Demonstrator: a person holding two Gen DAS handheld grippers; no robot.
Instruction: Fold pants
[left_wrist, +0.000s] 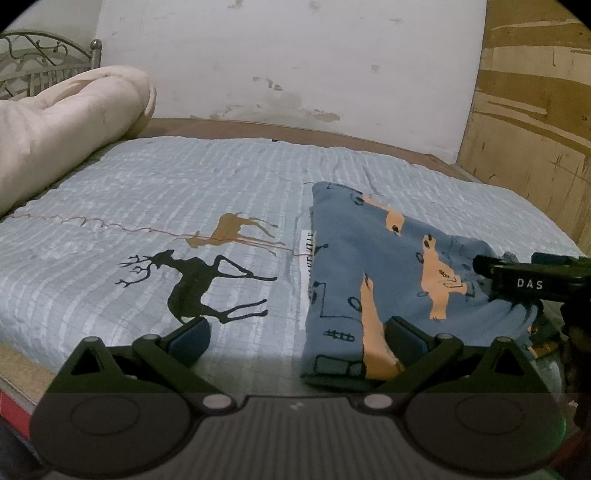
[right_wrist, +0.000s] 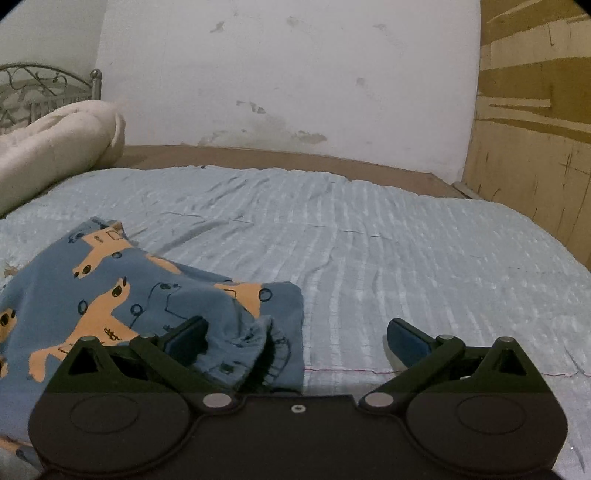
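Note:
Blue pants (left_wrist: 373, 266) with orange animal prints lie folded on the light blue bedspread (left_wrist: 184, 177). My left gripper (left_wrist: 295, 338) is open just above the near left corner of the pants, its right finger over the cloth and its left finger over the bedspread. In the right wrist view the pants (right_wrist: 122, 295) lie at the lower left, with a bunched edge rising near the middle. My right gripper (right_wrist: 297, 338) is open; that bunched edge sits between its fingers, close to the left one. The right gripper's black body (left_wrist: 524, 282) shows over the pants' right side.
A rolled cream duvet (left_wrist: 62, 122) lies at the bed's far left by a metal headboard (left_wrist: 40, 59). A white wall (left_wrist: 288, 59) stands behind and a wooden panel (left_wrist: 532, 110) to the right. The bedspread (right_wrist: 406, 243) right of the pants is bare.

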